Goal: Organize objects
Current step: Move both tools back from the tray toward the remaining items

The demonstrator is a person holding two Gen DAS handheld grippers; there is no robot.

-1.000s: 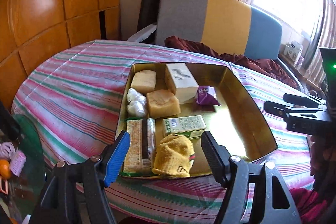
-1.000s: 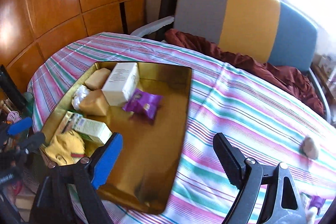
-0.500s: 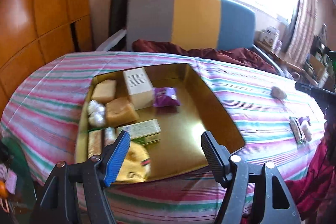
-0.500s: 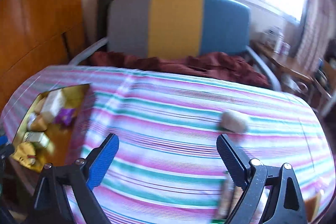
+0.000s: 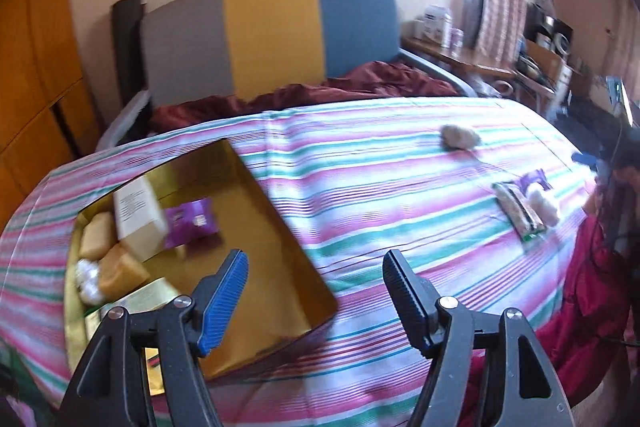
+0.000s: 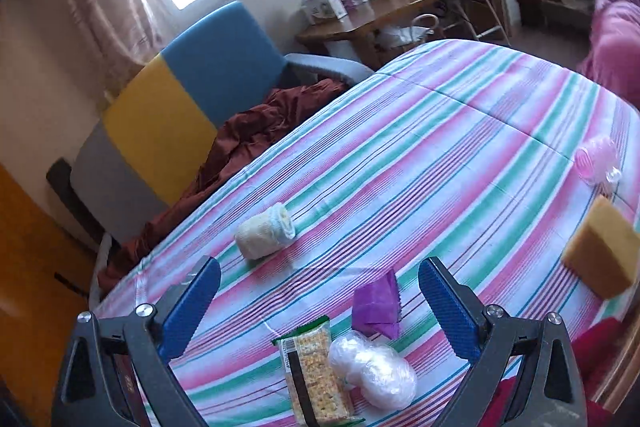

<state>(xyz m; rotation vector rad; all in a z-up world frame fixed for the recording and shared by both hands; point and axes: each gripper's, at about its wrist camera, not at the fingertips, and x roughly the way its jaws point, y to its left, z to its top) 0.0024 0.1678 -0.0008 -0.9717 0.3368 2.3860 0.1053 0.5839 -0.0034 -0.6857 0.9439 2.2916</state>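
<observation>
The gold tray (image 5: 280, 227) stands at the table's left end. In it are a white box (image 5: 136, 215), a purple packet (image 5: 192, 223), soap bars (image 5: 120, 271) and a green box (image 5: 152, 297). My left gripper (image 5: 314, 261) hovers open over the tray's near right corner, holding nothing. My right gripper (image 6: 320, 267) hangs over the table's right end with its jaws opening and nothing between them. Just beneath it lie a purple packet (image 6: 378, 303), a cracker packet (image 6: 314, 363) and a white plastic-wrapped bundle (image 6: 372, 367). A rolled cloth (image 6: 264, 231) lies farther back.
A brown block (image 6: 604, 251) and a pink clear item (image 6: 596, 161) sit near the table's right edge. A grey, yellow and blue chair (image 5: 272, 35) with a maroon cloth (image 5: 360, 83) stands behind the striped table. A cluttered side table (image 6: 360, 19) stands by the window.
Both views have swung right. My right gripper has left the tray, rolled, and spread its jaws wider over the loose items. The tray has slid to the left in the left wrist view.
</observation>
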